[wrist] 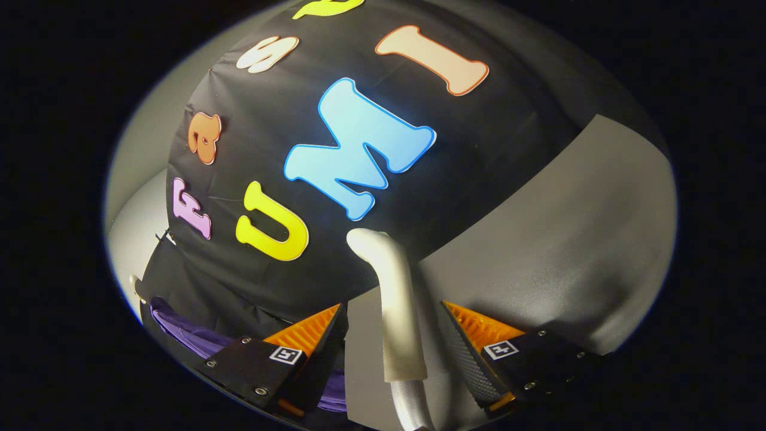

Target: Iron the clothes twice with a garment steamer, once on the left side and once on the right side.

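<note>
- The gripper (392, 329) stood with its fingers spread apart, a clear gap on each side of the garment steamer's handle (396, 311), so neither finger pressed on it.
- That pale, curved handle rose between the fingers and bent over just ahead of them.
- Purple clothes (197, 338) lay beside and under the left finger.
- A grey surface (568, 239) spread beyond the right finger.

Cloth-walled recording booth (491, 149), grey floor (568, 239)
</note>
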Motion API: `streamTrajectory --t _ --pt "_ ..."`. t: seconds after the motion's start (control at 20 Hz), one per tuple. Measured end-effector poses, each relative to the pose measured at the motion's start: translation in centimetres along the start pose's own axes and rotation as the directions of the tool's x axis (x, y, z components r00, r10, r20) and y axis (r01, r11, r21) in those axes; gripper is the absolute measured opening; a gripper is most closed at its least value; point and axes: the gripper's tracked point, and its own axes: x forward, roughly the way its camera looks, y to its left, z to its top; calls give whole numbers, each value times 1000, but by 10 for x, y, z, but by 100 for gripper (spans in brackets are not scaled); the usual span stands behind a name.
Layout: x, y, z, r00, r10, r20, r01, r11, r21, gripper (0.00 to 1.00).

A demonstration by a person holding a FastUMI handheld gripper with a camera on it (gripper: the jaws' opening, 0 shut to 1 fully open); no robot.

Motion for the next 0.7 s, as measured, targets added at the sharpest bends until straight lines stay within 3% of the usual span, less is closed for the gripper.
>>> streamTrajectory --t 0.35,0.45,0.7 --pt "27 0 -27 993 17 -115 -15 1000 23 88" --pt "30 5 -25 992 39 -120 -32 998 60 81" --pt "39 8 -38 982 57 -182 -37 993 112 51"
